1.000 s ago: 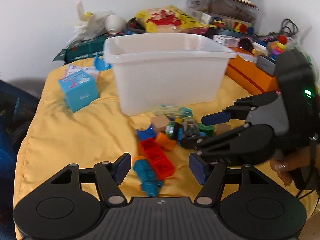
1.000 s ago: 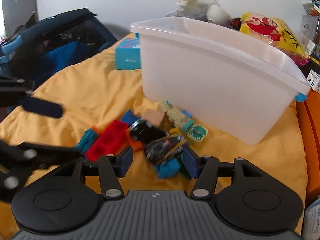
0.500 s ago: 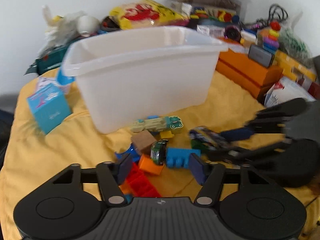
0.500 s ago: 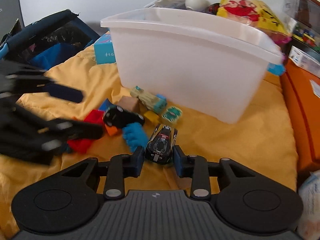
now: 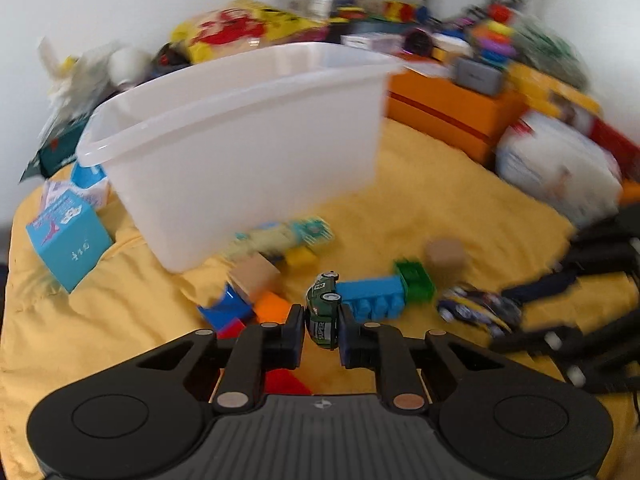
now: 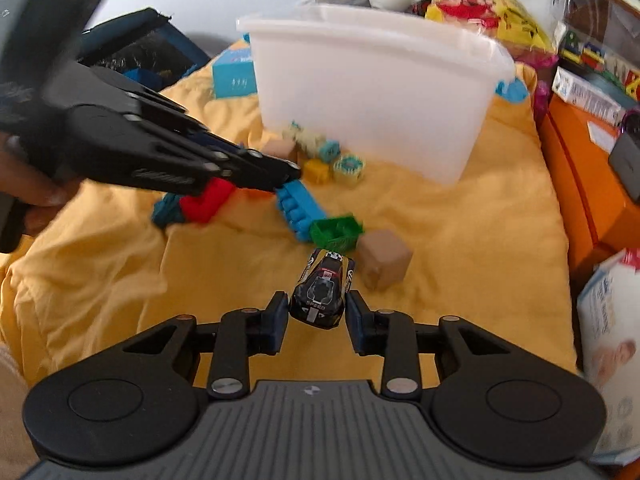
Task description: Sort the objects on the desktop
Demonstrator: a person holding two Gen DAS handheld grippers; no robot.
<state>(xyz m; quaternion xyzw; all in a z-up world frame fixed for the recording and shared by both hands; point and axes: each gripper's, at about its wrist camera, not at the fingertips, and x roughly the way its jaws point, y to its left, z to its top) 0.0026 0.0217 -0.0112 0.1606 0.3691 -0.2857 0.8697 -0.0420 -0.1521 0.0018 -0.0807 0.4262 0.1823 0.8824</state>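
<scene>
A white plastic bin (image 5: pixel 240 152) stands on a yellow cloth; it also shows in the right wrist view (image 6: pixel 372 88). My left gripper (image 5: pixel 322 330) is shut on a green toy car (image 5: pixel 323 312). My right gripper (image 6: pixel 318 316) is shut on a black and yellow toy car (image 6: pixel 324 288), which also shows in the left wrist view (image 5: pixel 476 308). Loose blocks lie in front of the bin: a blue brick (image 5: pixel 374 294), a green brick (image 5: pixel 414 280), a tan cube (image 6: pixel 384 258) and a red brick (image 6: pixel 208 200).
A light blue box (image 5: pixel 68 240) sits left of the bin. An orange box (image 5: pixel 452 120) and a white packet (image 5: pixel 556 168) stand at the right. Bags, books and toys are piled behind the bin. A dark bag (image 6: pixel 144 52) lies at the left.
My left gripper has closed on the green car. My right gripper has carried the black and yellow car away from the pile toward the right. Both views have shifted.
</scene>
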